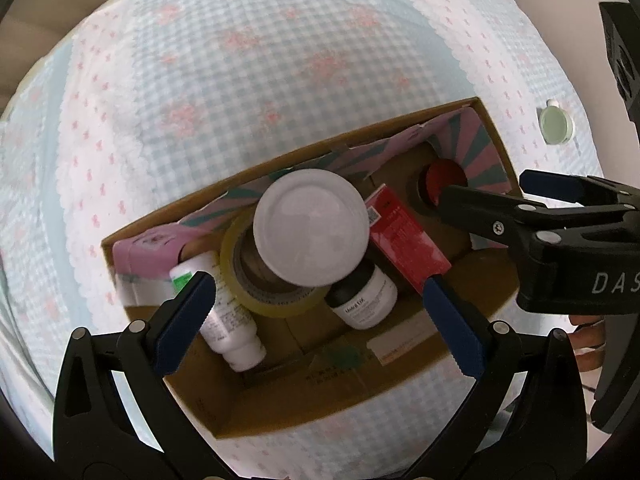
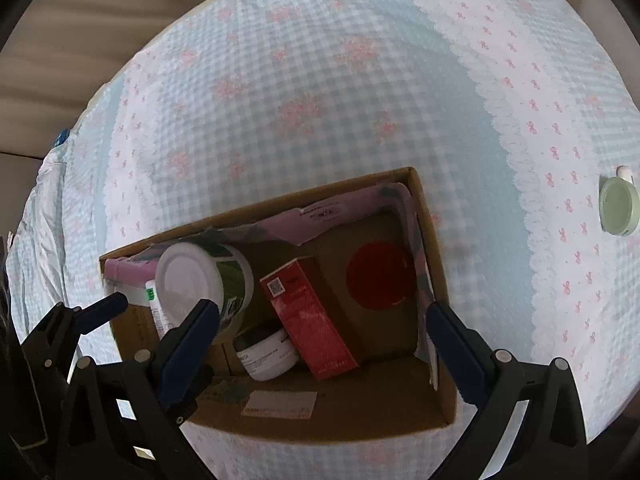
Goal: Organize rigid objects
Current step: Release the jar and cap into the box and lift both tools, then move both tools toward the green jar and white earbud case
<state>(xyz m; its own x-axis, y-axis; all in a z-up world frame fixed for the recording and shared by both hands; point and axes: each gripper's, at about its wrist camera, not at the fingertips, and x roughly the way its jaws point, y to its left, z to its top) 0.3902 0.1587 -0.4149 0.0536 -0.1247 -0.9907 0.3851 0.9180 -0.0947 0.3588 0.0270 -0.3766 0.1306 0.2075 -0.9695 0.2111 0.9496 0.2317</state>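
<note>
An open cardboard box [image 1: 400,392] [image 2: 434,240] stands on the checked cloth. Inside it are a big white-lidded jar [image 1: 312,226] [image 2: 188,276], a yellow tape roll [image 1: 244,288], a white bottle [image 1: 228,332], a small white jar with a black lid [image 1: 366,296] [image 2: 266,354], a red carton [image 1: 404,236] [image 2: 312,320] and a red disc [image 1: 444,178] [image 2: 378,274]. My left gripper [image 1: 320,320] hangs open and empty above the box. My right gripper [image 2: 324,336] is open and empty over the box; it also shows in the left wrist view [image 1: 500,196].
A pale green round lid [image 1: 556,126] [image 2: 618,208] lies on the cloth to the right of the box. The cloth-covered surface [image 1: 240,80] stretches beyond the box. A pink and teal liner [image 1: 460,140] covers the box's far wall.
</note>
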